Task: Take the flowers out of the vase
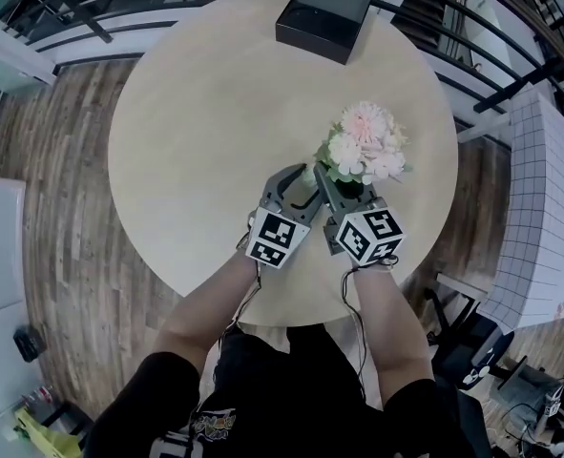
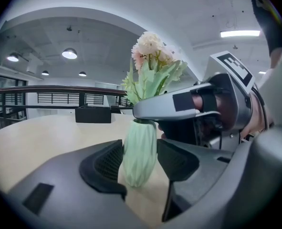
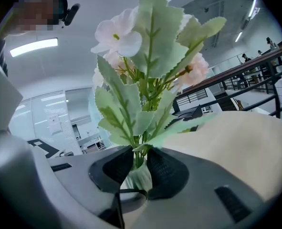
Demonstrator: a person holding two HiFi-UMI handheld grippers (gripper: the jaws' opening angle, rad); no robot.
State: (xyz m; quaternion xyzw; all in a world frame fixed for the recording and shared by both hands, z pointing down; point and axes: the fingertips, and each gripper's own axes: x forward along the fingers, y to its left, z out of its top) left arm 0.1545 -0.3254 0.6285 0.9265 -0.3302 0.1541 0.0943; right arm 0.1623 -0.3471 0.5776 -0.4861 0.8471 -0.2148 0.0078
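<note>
A pale green ribbed vase (image 2: 140, 151) stands on the round beige table (image 1: 215, 113) near its front right. Pink and white flowers (image 1: 363, 141) with green leaves rise from it. My left gripper (image 2: 140, 163) is shut on the vase, one pad on each side of its body. My right gripper (image 3: 140, 163) is shut on the flower stems (image 3: 139, 149) just above the vase mouth (image 3: 140, 179). In the left gripper view, a finger of the right gripper (image 2: 179, 106) crosses right over the vase top. In the head view both grippers (image 1: 299, 187) (image 1: 344, 194) sit side by side below the blooms, hiding the vase.
A black box (image 1: 323, 17) lies at the table's far edge, also seen as a black box (image 2: 93, 114) behind the vase. Dark railings run behind the table. The floor is wood, with a white gridded panel at the right.
</note>
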